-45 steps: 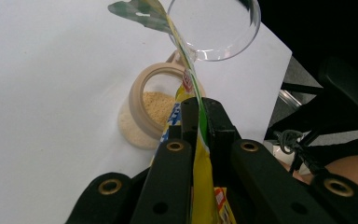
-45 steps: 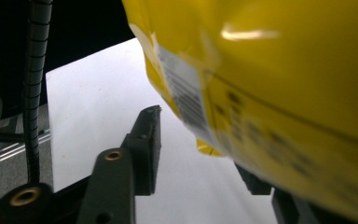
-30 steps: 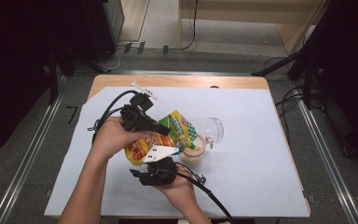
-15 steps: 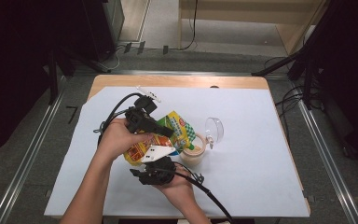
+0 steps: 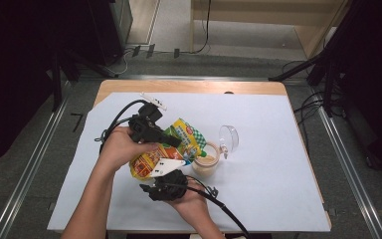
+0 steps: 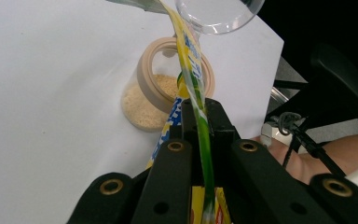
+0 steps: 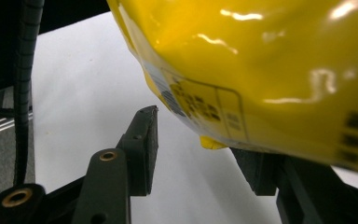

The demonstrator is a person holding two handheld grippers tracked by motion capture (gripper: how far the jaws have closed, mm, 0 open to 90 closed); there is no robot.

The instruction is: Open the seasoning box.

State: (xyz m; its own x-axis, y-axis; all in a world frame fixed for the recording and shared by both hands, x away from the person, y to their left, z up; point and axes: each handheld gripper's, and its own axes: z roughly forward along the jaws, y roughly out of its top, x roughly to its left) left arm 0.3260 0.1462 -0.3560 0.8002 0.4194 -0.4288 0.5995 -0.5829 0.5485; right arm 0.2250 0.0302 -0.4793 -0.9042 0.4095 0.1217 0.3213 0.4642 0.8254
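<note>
Two hand-held grippers meet around a yellow and green pouch [image 5: 171,147] near the middle of the high view, over the white sheet [image 5: 278,189] that covers the table. The left gripper [image 5: 171,141], coming in from the left of that frame, is clamped on the pouch: in the left gripper view its two black jaws press the pouch's thin sealed edge [image 6: 196,102] flat between them, and the edge runs from the bottom centre up toward the top of the frame. Past the jaws in that view, a little above centre, stands a small clear jar [image 6: 156,95] with a beige rim, partly filled with pale grains, and its clear lid [image 6: 216,14] sits at the top edge of the frame. In the high view the jar [image 5: 206,164] stands just right of the pouch's tilted upper end, with the lid [image 5: 229,137] to its upper right. The right gripper [image 5: 166,174], held low in the centre of the high view, sits under the pouch's lower end. In the right gripper view its jaws have just been opening: the left pad stands clear of the pouch [image 7: 261,70], whose yellow body fills the upper right and hangs over the right jaw, so I cannot tell whether that pad touches it.
</note>
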